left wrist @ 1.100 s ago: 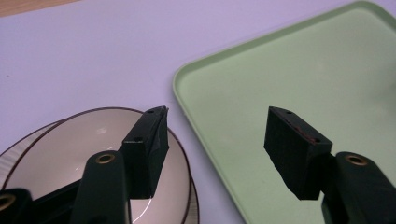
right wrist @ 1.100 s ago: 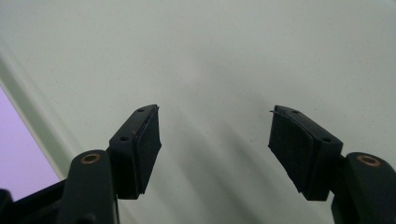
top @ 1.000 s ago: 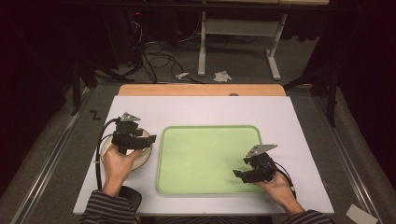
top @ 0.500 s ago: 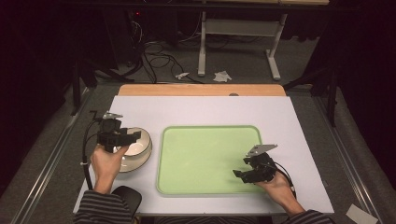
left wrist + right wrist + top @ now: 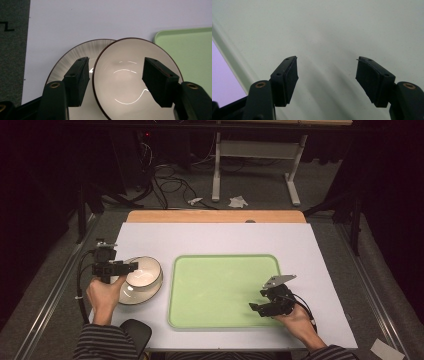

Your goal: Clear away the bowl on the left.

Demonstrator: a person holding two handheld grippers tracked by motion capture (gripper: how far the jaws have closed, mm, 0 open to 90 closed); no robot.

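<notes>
While the bowl (image 5: 132, 80) sits on its plate (image 5: 67, 62) at the left side of the white counter (image 5: 215, 237), nothing has been lifted yet as far as I can tell. It's a cream bowl with a dark rim, sitting off-centre on the plate, toward the tray side, just beside the green tray (image 5: 225, 290) but not on it. The left tongs (image 5: 114, 268) hang right over it, spread wide and gripping nothing; from the left gripper view one jaw is above the bare plate and the other above the inside of the bowl, so the near rim falls between them. Whether they touch the rim yet I can't say, looks like they're a bit above it

My guess is the bowl is headed for the tray, so basically the whole job is left: close on the rim, lift, carry it over, set it down. The tray is bare so far

The right tongs (image 5: 265, 306) are parked low over the tray's near right corner, also released with nothing between them

Count: one bowl, one plate, one tray, two tongs. Back past the counter there's floor with cables (image 5: 165, 175) and a couple of crumpled scraps (image 5: 238, 201)
</notes>
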